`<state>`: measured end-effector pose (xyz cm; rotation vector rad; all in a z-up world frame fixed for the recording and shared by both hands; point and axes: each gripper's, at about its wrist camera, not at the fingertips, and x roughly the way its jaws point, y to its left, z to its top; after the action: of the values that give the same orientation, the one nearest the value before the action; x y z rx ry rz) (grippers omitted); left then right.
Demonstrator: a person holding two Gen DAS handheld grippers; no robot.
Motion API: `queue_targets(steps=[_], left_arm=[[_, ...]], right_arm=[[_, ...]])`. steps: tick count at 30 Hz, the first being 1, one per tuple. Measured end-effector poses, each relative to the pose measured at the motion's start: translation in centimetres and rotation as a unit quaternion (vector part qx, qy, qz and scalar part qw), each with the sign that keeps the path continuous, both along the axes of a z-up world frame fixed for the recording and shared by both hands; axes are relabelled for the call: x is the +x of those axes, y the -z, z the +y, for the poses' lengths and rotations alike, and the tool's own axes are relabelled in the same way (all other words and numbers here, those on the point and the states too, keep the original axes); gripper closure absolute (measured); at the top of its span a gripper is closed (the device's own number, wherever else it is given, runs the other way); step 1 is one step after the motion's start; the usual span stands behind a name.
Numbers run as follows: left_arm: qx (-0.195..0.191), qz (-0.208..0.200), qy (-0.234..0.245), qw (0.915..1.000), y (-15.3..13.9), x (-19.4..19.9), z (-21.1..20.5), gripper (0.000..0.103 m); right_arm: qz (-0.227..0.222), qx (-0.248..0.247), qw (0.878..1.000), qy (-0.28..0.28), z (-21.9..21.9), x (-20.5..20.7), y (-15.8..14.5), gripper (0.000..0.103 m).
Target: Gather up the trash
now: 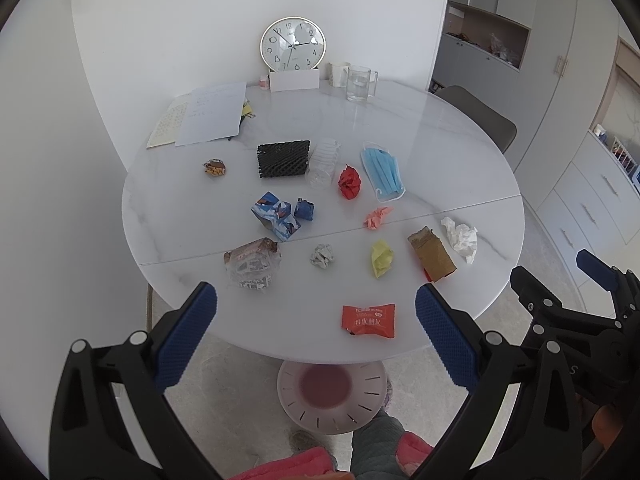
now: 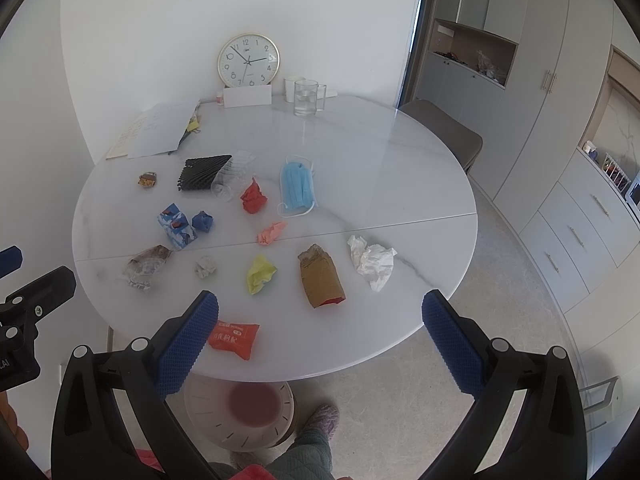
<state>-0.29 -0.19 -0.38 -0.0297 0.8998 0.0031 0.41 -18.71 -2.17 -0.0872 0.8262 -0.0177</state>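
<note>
Here the left gripper (image 1: 316, 332) and right gripper (image 2: 320, 336) both hung spread wide and empty above the near edge of the round white table (image 2: 420, 184). Closest to that edge lay an orange snack packet (image 1: 368, 321), with bare tabletop around it. Beyond sat a brown paper bag (image 2: 321, 277), a yellow paper wad (image 2: 260, 273) and crumpled white tissue (image 2: 372, 261), then a blue face mask (image 2: 297, 187). The table's right half was open. The left view alone showed the right gripper from outside.
</note>
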Motion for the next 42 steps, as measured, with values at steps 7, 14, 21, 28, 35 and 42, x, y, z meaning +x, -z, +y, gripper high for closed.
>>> queue_targets(steps=[7,14,21,28,35,42], left_arm=[[0.0,0.001,-0.001,1.0,0.08,-0.03,-0.09,0.008],[0.0,0.0,-0.001,1.0,0.27,-0.11,-0.17,0.008],[-0.001,0.0,0.0,1.0,0.24,-0.08,-0.11,0.008],[-0.001,0.001,0.001,1.0,0.31,-0.22,-0.23,0.008],[-0.001,0.003,0.001,1.0,0.34,-0.25,-0.34,0.008],[-0.002,0.003,0.002,1.0,0.36,-0.16,-0.19,0.008]], right_arm=[[0.0,0.001,1.0,0.0,0.07,0.12,0.09,0.002],[-0.001,0.001,1.0,0.001,0.05,0.09,0.08,0.002],[-0.001,0.001,1.0,0.001,0.05,0.06,0.1,0.002],[-0.001,0.002,1.0,0.001,0.01,0.05,0.07,0.002],[-0.001,0.002,1.0,0.001,-0.02,0.05,0.07,0.002],[0.0,0.004,1.0,-0.001,-0.06,0.11,0.09,0.002]])
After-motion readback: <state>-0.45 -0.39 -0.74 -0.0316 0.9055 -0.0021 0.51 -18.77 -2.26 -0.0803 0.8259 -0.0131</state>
